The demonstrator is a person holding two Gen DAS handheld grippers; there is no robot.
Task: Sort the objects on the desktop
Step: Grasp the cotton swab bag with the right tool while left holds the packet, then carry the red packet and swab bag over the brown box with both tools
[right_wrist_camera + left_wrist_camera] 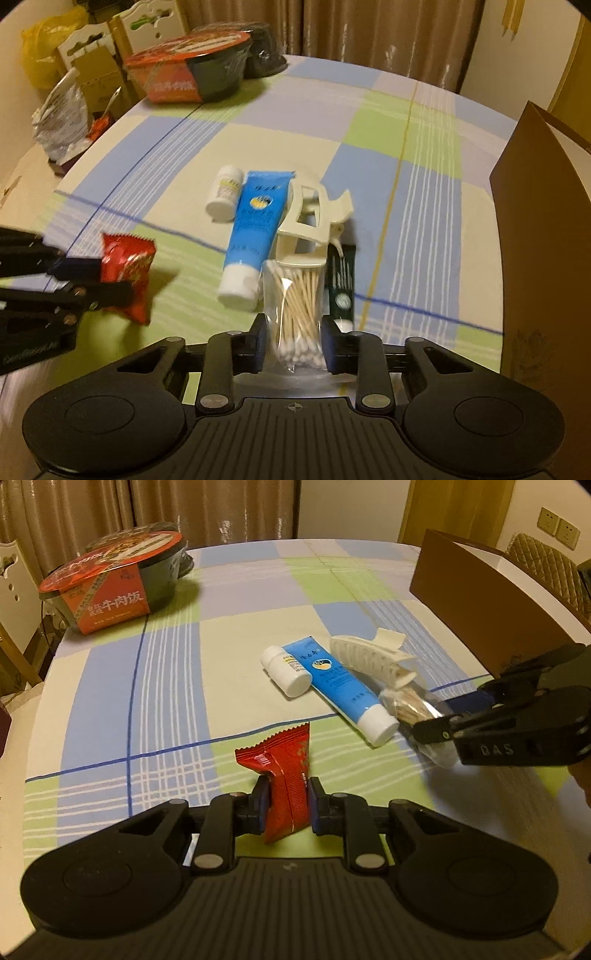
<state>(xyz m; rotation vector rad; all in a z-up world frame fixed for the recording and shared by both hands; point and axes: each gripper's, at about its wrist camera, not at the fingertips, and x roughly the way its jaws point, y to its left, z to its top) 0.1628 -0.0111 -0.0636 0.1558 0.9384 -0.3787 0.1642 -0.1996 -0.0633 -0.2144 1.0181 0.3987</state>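
Gripping red snack packet, cotton-swab bag.

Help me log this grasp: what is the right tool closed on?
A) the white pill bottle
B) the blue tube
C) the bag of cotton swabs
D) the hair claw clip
C: in the right wrist view, the right tool has its fingers pressed against both sides of the bag of cotton swabs.

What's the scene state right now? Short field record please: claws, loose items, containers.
left claw: shut on red snack packet
right claw: shut on cotton swab bag
loose on tablecloth: white bottle, blue tube, cream hair clip, dark green sachet
far left: instant rice bowl
right edge: brown box
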